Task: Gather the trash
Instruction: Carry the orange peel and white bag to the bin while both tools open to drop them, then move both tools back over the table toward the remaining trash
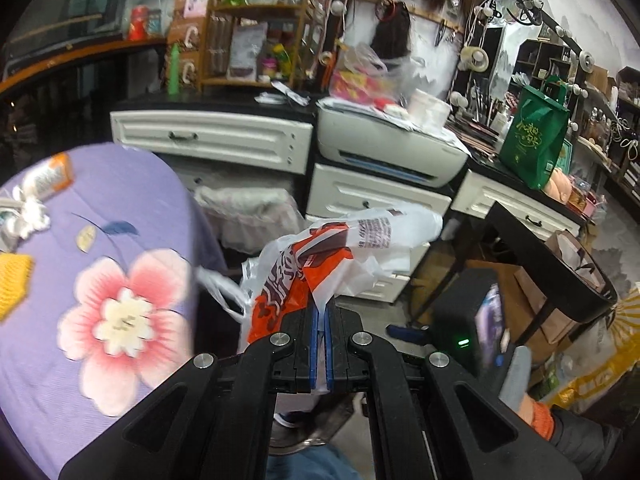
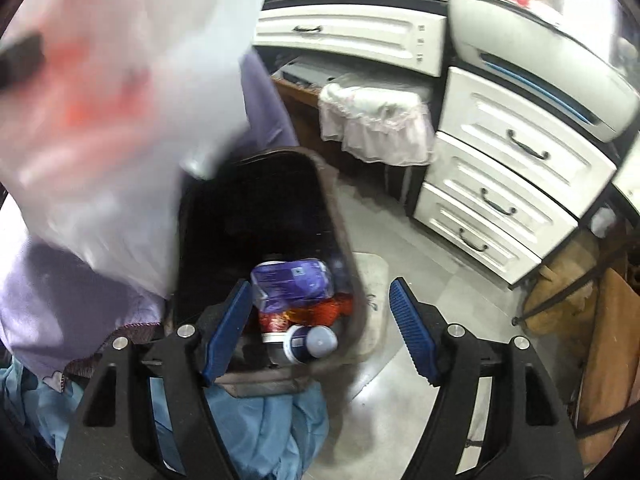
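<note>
the left claw (image 1: 320, 316) is pressed together, pinching the white and orange plastic bag (image 1: 320, 256), which bunches up just above its blue pads toward 12 o'clock. at 9 o'clock from the claw lies the table (image 1: 160, 184) under a purple flowered cloth, with an orange-and-white wrapper (image 1: 50, 176) and a yellow piece (image 1: 12, 280) near its far left edge. at 3 o'clock the other hand (image 1: 520, 376) shows in a grey glove.

in the right wrist view the right claw (image 2: 320, 332) stands spread, with nothing between its pads (image 2: 228, 332). it hangs above the dark trash bin (image 2: 320, 184) on the floor. inside the bin, just at 12 o'clock from the claw, lie a purple packet (image 2: 290, 284), red-orange netting (image 2: 316, 310) and a white bottle with a blue-grey cap (image 2: 312, 342). the plastic bag fills the view from 9 to 12 o'clock, blurred. white drawers (image 2: 516, 160) stand at 2 o'clock.
</note>
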Tool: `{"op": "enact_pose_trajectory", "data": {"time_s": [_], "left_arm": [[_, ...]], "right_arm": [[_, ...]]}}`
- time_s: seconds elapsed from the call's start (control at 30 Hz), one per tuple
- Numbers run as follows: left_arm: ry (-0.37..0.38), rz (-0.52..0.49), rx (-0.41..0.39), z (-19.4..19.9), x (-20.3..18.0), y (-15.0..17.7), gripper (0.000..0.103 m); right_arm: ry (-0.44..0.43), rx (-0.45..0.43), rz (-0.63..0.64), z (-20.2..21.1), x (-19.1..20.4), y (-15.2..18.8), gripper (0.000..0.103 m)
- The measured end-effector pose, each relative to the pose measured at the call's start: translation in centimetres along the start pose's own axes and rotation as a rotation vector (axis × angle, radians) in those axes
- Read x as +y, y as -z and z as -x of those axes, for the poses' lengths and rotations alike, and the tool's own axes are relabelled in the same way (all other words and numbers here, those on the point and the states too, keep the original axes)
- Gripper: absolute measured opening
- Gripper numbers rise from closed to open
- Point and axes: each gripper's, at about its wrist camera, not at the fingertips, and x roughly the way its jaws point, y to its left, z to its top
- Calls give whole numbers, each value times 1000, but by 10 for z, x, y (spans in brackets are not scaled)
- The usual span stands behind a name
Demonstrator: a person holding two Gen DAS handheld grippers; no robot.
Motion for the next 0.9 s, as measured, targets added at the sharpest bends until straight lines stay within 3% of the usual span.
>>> {"op": "enact_pose_trajectory", "data": {"time_s": [0.27, 0.63, 0.67, 0.7, 0.77, 0.9], "left_arm": [[-18, 4, 71, -36, -3, 17, 3], [-63, -23, 197, -88, 6, 42, 6], [-65, -25, 215, -91, 7, 44, 15], [-70, -26, 230, -94, 8, 47, 43], [-78, -24, 223, -93, 9, 50, 80], [-75, -30, 205, -85, 8, 52, 81]], "right_arm": [[25, -5, -73, 14, -29, 14, 71], [42, 0, -85, 12, -30, 22, 73], [42, -1, -89, 12, -30, 22, 74], [43, -1, -90, 13, -30, 23, 74], [52, -2, -88, 14, -31, 23, 75], [72, -4, -89, 15, -34, 23, 75]]}}
